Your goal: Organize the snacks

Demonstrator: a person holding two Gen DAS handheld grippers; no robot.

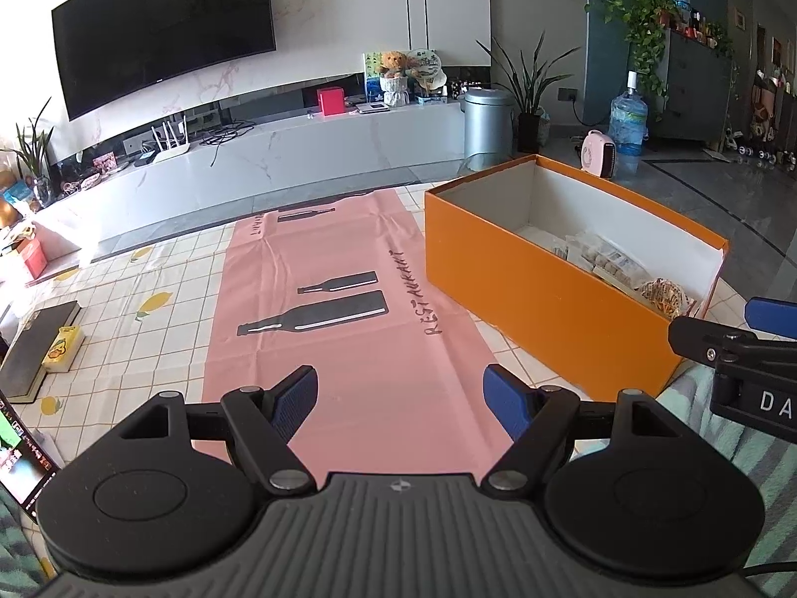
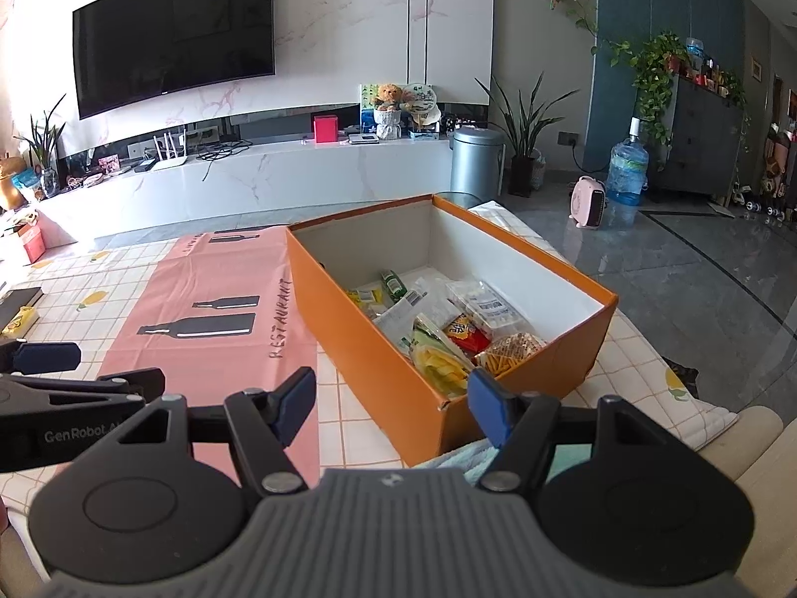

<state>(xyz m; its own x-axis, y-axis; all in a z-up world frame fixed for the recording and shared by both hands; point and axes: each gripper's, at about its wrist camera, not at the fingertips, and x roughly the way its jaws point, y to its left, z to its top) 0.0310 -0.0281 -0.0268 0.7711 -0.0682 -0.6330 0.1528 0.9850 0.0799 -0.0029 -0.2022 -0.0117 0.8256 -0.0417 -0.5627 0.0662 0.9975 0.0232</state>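
Note:
An open orange box [image 2: 378, 344] stands on the table with several snack packets [image 2: 448, 329] piled in its near half; the left wrist view shows the same orange box [image 1: 538, 299] from its left side. My right gripper [image 2: 393, 406] is open and empty, hovering before the box's near corner. Over the pink restaurant mat [image 1: 348, 349], my left gripper [image 1: 401, 401] is open with nothing between its fingers. Each gripper shows at the edge of the other's view: the right gripper [image 1: 722, 334], the left gripper [image 2: 84, 373].
A checked tablecloth [image 1: 124, 329] with lemon prints covers the table. A dark book [image 1: 35, 349] with a yellow pack on it lies at the left edge, and a lit screen [image 1: 20, 453] sits near the left corner. A TV wall, bin and plants stand beyond.

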